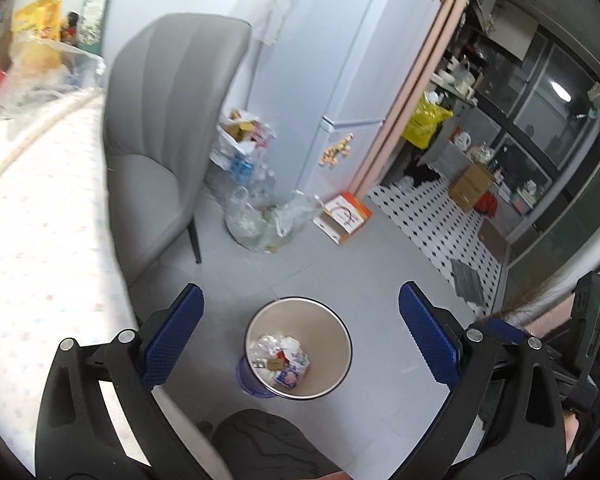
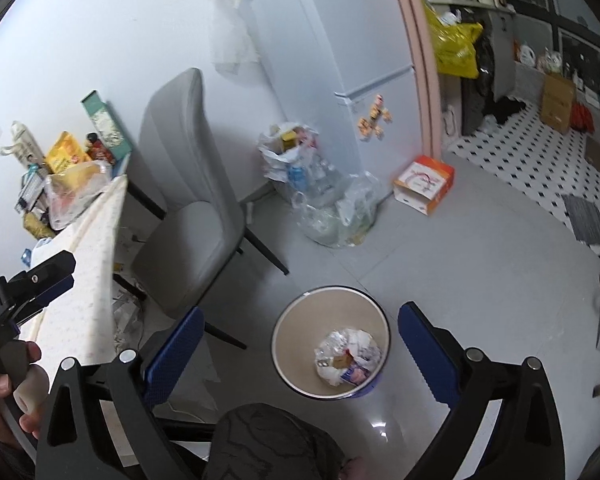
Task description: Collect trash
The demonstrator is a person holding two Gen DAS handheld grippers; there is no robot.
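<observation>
Item: both tongs, left tongs (image 1: pixel 300 334) and right tongs (image 2: pixel 300 344), agape and empty above waste bin (image 2: pixel 288 322); advised: reach next for loose litter, jaws kept wide.

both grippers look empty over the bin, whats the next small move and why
Probably swing one gripper away from the bin toward more rubbish, likely the scraps on the floor under the table. Both the left gripper and the right gripper stand open with nothing between their fingers, and crumpled trash already lies in the bin, so there is nothing left to drop here.
</observation>
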